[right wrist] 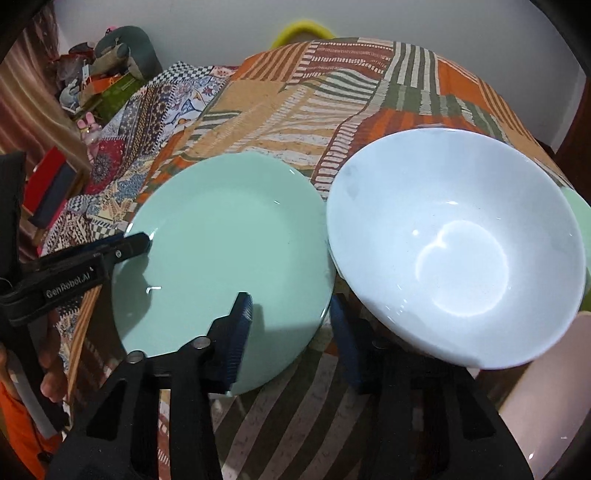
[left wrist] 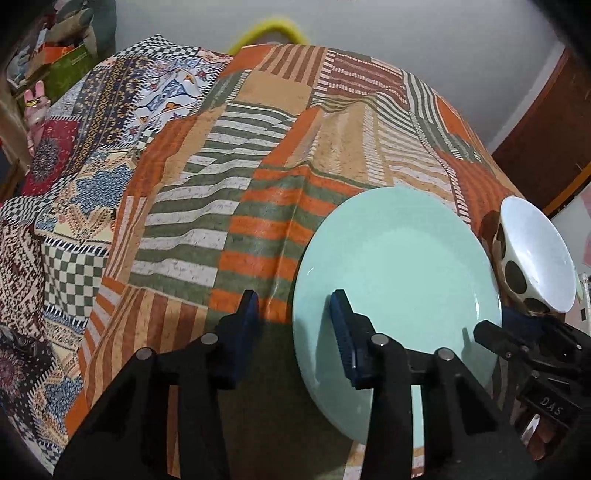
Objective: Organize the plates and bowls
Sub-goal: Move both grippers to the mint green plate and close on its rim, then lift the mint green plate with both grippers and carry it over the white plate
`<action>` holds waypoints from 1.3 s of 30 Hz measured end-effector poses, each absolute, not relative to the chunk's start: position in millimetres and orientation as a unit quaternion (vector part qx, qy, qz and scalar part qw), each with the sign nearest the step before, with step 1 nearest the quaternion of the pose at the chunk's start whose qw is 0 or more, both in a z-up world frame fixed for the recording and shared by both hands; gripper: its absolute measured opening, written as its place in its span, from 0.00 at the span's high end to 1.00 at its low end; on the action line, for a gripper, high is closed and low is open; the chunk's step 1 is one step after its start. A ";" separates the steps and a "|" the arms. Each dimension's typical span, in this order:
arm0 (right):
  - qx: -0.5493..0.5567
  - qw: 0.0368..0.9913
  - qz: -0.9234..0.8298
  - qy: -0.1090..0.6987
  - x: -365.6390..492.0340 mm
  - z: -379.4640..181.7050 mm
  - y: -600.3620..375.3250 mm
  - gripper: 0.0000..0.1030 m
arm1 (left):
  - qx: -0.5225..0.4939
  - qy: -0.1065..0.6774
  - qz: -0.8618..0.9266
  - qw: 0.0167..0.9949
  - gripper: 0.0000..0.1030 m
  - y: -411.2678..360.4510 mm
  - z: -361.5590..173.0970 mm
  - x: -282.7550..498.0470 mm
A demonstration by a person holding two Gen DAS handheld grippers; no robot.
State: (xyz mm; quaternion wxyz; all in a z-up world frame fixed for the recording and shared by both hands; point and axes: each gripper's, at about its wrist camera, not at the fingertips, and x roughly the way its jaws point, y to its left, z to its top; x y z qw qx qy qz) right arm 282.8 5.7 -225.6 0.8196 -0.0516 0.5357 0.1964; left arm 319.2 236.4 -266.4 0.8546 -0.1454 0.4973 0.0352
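Observation:
A mint green plate [left wrist: 399,258] lies on the patchwork tablecloth [left wrist: 229,177]; it also shows in the right wrist view [right wrist: 221,258]. My left gripper [left wrist: 295,332] is open, its right finger over the plate's near rim, its left finger over the cloth. In the right wrist view the left gripper [right wrist: 129,247] reaches over the plate's left edge. A white bowl [right wrist: 454,247] with brown spots outside [left wrist: 535,254] is tilted to the right of the plate. My right gripper [right wrist: 291,332] looks open; its right finger is under the bowl, and whether it grips the rim is hidden.
The cloth-covered table [right wrist: 369,92] stretches away behind the plate. Clutter and boxes [right wrist: 96,74] stand at the far left. A yellow ring [left wrist: 269,31] shows beyond the table's far edge. A second green rim [right wrist: 580,221] peeks out behind the bowl.

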 end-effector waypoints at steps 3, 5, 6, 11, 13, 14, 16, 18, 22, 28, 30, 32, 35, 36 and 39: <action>-0.041 0.818 0.195 0.540 285.2 -227.0 4.2 0.63 | -0.148 0.500 0.029 0.853 0.61 237.7 -267.3 323.1; -0.030 0.815 0.197 0.544 286.8 -227.9 3.6 0.64 | -0.143 0.502 0.025 0.853 0.61 235.8 -266.9 321.9; -0.028 0.814 0.197 0.546 287.1 -227.8 3.4 0.64 | -0.132 0.501 0.023 0.855 0.61 231.9 -265.6 319.7; -0.032 0.804 0.215 0.553 280.7 -228.7 7.4 0.74 | -0.095 0.501 0.031 0.859 0.62 220.1 -260.8 305.7; -0.041 0.807 0.215 0.549 275.3 -228.9 8.0 0.74 | -0.105 0.503 0.027 0.857 0.62 222.4 -260.8 299.4; -0.041 0.806 0.218 0.548 272.8 -228.8 7.1 0.74 | -0.108 0.504 0.027 0.857 0.62 223.0 -260.8 296.7; -0.034 0.803 0.223 0.551 270.1 -228.2 5.5 0.74 | -0.119 0.505 0.024 0.854 0.62 225.2 -259.6 287.6; -0.034 0.801 0.227 0.553 268.9 -227.7 5.5 0.74 | -0.123 0.505 0.022 0.854 0.63 224.4 -257.9 278.7; -0.034 0.799 0.232 0.554 261.1 -225.4 4.1 0.74 | -0.124 0.505 0.022 0.854 0.65 220.4 -252.4 262.0; -0.025 0.802 0.246 0.544 247.2 -211.5 -2.4 0.74 | -0.119 0.497 0.029 0.859 0.67 210.9 -237.9 239.7; -0.025 0.808 0.249 0.533 241.5 -202.6 -5.1 0.74 | -0.118 0.490 0.029 0.863 0.67 207.6 -228.6 231.3; -0.025 0.814 0.252 0.523 236.2 -194.4 -6.4 0.74 | -0.117 0.481 0.031 0.869 0.67 203.7 -217.9 222.6; -0.023 0.822 0.257 0.508 227.3 -181.1 -11.2 0.74 | -0.116 0.467 0.031 0.876 0.67 198.6 -201.0 210.4; -0.021 0.825 0.259 0.502 223.9 -176.1 -13.3 0.74 | -0.116 0.464 0.030 0.878 0.67 197.1 -196.4 206.9; -0.019 0.831 0.263 0.490 214.0 -166.0 -19.0 0.74 | -0.112 0.449 0.028 0.886 0.67 189.5 -178.5 192.7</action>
